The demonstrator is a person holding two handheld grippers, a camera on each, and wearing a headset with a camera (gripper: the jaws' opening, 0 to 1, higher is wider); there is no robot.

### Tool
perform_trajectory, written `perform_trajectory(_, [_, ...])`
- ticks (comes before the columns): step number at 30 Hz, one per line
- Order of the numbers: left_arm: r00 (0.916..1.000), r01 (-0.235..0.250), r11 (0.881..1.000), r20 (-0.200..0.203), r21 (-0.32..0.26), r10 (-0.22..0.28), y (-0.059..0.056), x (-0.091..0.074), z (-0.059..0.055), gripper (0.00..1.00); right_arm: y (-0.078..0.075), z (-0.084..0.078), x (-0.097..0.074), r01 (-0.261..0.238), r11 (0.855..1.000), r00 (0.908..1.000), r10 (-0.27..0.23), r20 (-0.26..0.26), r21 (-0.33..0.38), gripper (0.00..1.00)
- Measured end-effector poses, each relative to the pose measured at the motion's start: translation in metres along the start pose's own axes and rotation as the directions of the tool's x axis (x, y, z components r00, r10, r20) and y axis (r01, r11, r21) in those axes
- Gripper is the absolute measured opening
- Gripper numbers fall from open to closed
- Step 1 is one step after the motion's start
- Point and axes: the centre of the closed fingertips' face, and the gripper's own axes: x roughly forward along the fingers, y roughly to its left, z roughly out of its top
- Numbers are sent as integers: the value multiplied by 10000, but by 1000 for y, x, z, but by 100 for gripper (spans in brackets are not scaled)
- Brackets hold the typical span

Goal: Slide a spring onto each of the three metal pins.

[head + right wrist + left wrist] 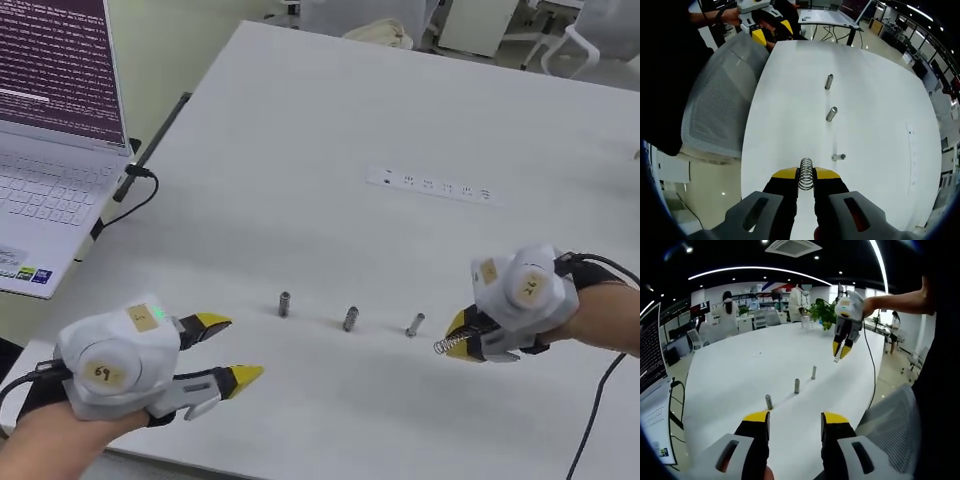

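Three metal pins [351, 319] stand in a row across the white table [330, 120], and nothing lies between them and either gripper. Around them: an open laptop [50, 130] at the far left with a black cable [135, 195] trailing off its edge, a white power strip [435, 186] further back, and a grey mesh chair [720, 95] at the table's edge in the right gripper view. In that view the two farther pins show coils around them, while the nearest pin [838, 157] looks smooth and bare.

Now the fingers. The right gripper [457, 338] has its yellow-tipped jaws pinched on a spring [443, 346], gripped at one end, the rest poking out beyond the tips. It hangs above the table just right of the nearest pin, not touching it. The left gripper [232, 348] has its jaws spread wide with nothing between them, set left of the leftmost pin [284, 304] and nearer the person than the row.

The right forearm [612, 318] comes in from the right edge, roughly level, gripper pointing left — the left forearm [50, 445] comes up from the lower left corner, gripper pointing right.
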Motion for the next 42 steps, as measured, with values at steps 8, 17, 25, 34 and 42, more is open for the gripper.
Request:
perform_trajectory(8, [9998, -219, 9996, 26, -195, 220, 8, -3, -1, 38, -10, -5, 6, 60, 9999, 9998, -58, -182, 160, 9])
perform_trajectory(17, [9994, -360, 9988, -6, -344, 360, 11, -9, -4, 40, -18, -11, 15, -97, 9999, 9984, 102, -548, 95, 9])
perform_trajectory(25, [9987, -514, 9970, -55, -572, 512, 15, -13, -9, 41, -30, -16, 22, -150, 9999, 9958, 149, -903, -4, 9])
perform_trajectory(34, [9974, -713, 9945, -116, -763, 706, 20, -18, -15, 42, -44, -17, 28, -243, 9997, 9927, 231, -1187, -90, 9])
perform_trajectory(42, [9968, -795, 9928, -126, -897, 787, 21, -19, -16, 42, -56, -16, 33, -298, 9994, 9902, 272, -1367, -171, 9])
